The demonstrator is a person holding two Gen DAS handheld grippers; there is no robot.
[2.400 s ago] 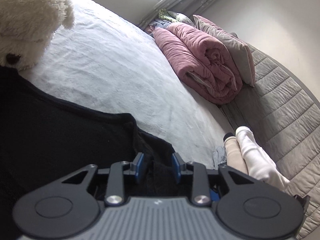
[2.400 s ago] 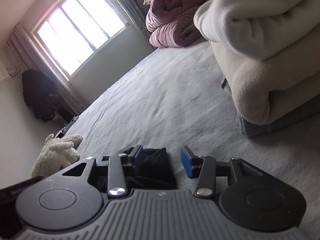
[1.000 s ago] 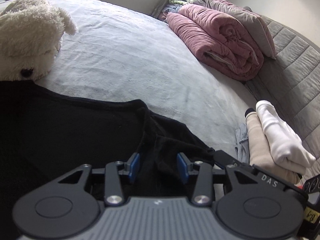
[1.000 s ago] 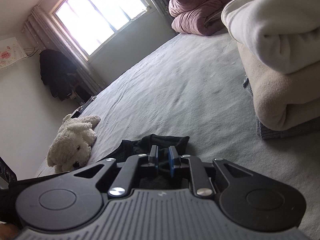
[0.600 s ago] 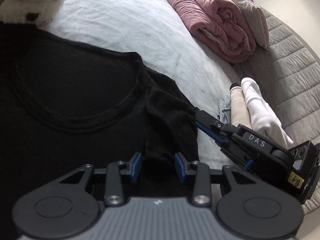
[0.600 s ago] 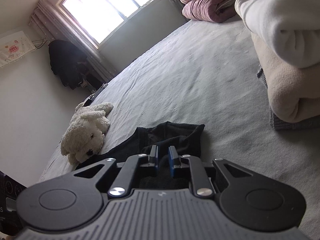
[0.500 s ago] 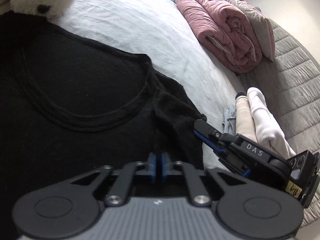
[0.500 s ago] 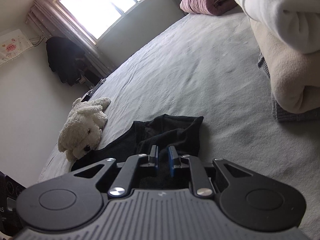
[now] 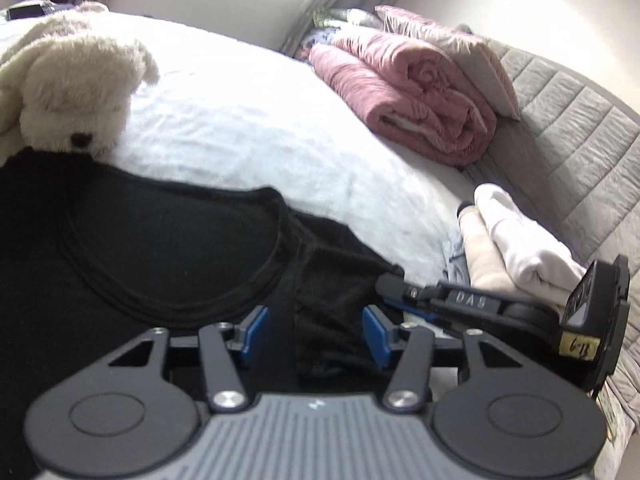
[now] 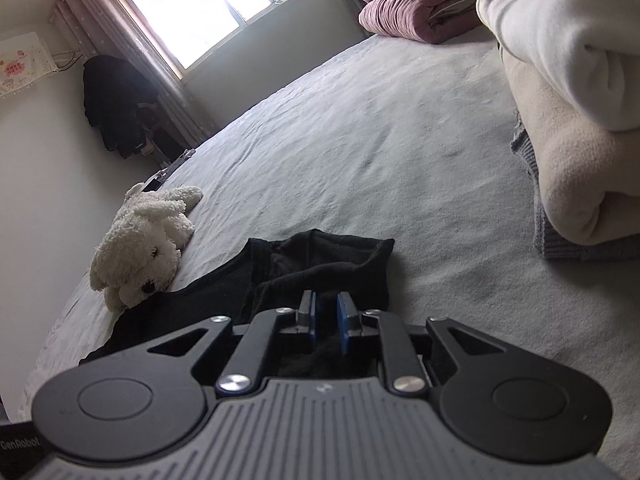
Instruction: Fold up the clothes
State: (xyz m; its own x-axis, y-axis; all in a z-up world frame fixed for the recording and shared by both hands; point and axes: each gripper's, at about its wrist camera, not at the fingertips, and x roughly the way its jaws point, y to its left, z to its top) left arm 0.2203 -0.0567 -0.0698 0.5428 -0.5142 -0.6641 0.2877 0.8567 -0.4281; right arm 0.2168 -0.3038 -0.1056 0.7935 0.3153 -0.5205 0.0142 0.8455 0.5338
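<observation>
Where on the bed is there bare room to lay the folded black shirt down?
The widest free patch is the bare sheet between the plush dog, the pink quilt and the stack of folded clothes. It is crowded near the cameras: the black shirt fills that end, with the right gripper shut on its sleeve and the left gripper open over it.

Both grippers are black with ribbed grey housings, silver screws and blue-padded jaws.

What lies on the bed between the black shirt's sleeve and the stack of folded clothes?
Nothing: in the right wrist view only bare grey bedsheet separates the black shirt from the folded stack.
</observation>
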